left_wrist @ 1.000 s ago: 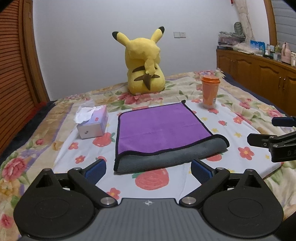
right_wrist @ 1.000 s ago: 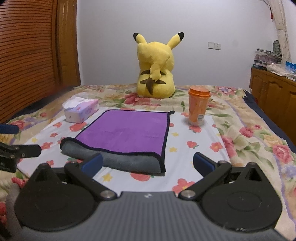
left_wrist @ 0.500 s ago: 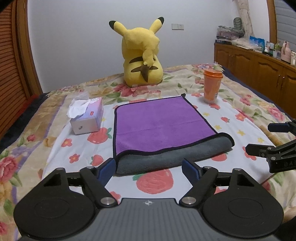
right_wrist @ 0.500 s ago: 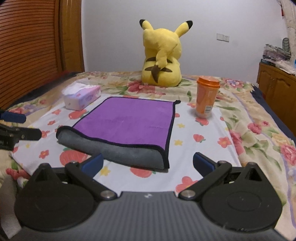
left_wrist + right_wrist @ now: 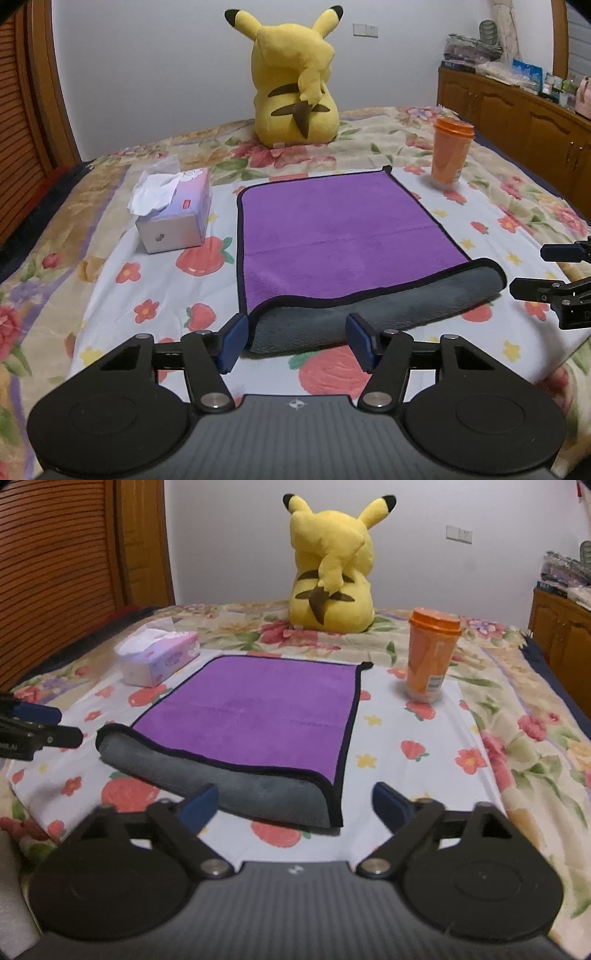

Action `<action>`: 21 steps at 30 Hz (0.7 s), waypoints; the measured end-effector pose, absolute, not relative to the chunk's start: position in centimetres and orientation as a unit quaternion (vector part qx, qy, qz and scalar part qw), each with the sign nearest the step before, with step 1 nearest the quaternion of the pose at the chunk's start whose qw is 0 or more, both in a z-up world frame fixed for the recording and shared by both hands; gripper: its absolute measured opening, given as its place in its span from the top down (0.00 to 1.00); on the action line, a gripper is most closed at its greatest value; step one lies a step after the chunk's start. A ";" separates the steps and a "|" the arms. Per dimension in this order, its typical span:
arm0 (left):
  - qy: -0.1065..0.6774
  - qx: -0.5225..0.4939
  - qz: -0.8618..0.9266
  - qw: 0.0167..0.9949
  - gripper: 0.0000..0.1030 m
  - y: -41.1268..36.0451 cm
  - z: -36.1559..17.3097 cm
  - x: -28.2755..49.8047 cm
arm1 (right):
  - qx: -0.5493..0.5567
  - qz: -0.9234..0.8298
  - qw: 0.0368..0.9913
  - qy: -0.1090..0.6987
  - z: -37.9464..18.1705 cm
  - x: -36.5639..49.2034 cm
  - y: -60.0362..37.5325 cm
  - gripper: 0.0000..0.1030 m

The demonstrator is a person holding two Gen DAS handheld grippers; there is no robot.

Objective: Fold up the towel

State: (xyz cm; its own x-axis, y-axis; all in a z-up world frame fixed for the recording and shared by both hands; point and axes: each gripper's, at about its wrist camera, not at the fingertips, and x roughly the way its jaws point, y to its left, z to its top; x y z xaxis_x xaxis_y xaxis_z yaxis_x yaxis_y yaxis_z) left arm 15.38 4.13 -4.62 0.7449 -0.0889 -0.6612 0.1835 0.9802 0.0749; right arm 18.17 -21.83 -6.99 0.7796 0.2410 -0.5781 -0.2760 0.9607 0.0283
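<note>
A purple towel (image 5: 332, 229) with a black border and grey underside lies on the bed, its near edge rolled over showing grey. It also shows in the right wrist view (image 5: 258, 716). My left gripper (image 5: 295, 341) is open, its blue-padded fingers either side of the towel's near left corner, just in front of the grey roll. My right gripper (image 5: 293, 806) is open at the towel's near right corner. The right gripper also appears at the right edge of the left wrist view (image 5: 554, 269), and the left gripper at the left edge of the right wrist view (image 5: 40, 725).
A tissue box (image 5: 173, 221) stands left of the towel. An orange cup (image 5: 450, 153) stands at the towel's far right corner. A yellow plush toy (image 5: 295, 81) sits behind. A wooden cabinet (image 5: 517, 110) runs along the right; a slatted wooden panel (image 5: 55, 572) on the left.
Both grippers have moved forward and closer to the towel's near rolled edge. The left gripper's fingers have narrowed somewhat but stay open. The towel has not moved.
</note>
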 end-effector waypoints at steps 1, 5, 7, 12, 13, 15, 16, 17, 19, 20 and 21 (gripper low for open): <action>0.352 0.068 -0.073 0.931 0.40 4.3 -4.7 15.8 | -0.030 0.138 0.942 0.304 -7.1 18.5 -21.8 0.15; 0.358 0.070 -0.069 0.928 0.42 4.7 -5.3 17.0 | -0.026 0.146 0.938 0.312 -7.4 19.4 -21.7 0.15; 0.362 0.069 -0.069 0.927 0.44 5.0 -5.6 17.7 | -0.023 0.149 0.937 0.316 -7.5 19.9 -21.8 0.16; 0.372 0.061 -0.066 0.924 0.47 5.8 -6.4 19.3 | -0.019 0.154 0.933 0.326 -7.9 21.2 -21.9 0.19; 0.374 0.059 -0.066 0.923 0.47 5.9 -6.5 19.5 | -0.018 0.154 0.932 0.328 -8.1 21.6 -21.9 0.19; 0.376 0.058 -0.064 0.923 0.48 6.2 -6.8 19.8 | -0.014 0.157 0.929 0.335 -8.4 22.2 -22.1 0.21; 0.378 0.057 -0.063 0.922 0.49 6.3 -7.0 20.1 | -0.012 0.157 0.928 0.337 -8.5 22.4 -22.2 0.21; 0.379 0.056 -0.064 0.921 0.50 6.4 -7.1 20.3 | -0.011 0.157 0.927 0.340 -8.6 22.6 -22.3 0.21; 0.383 0.054 -0.066 0.920 0.51 6.5 -7.4 20.7 | -0.008 0.157 0.925 0.347 -8.8 23.1 -22.4 0.22; 0.386 0.053 -0.069 0.918 0.51 6.5 -7.5 20.9 | -0.007 0.157 0.923 0.351 -9.0 23.3 -22.5 0.22; 0.388 0.054 -0.072 0.917 0.52 6.5 -7.7 21.1 | -0.004 0.157 0.922 0.355 -9.1 23.6 -22.6 0.22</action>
State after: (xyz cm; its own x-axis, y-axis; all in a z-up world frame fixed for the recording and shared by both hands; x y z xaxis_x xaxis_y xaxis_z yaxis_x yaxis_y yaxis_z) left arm 21.07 6.51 -7.65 0.6884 -0.0897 -0.7198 0.1735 0.9839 0.0433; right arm 23.59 -22.60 -9.10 0.6987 0.2859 -0.6558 -0.2920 0.9508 0.1034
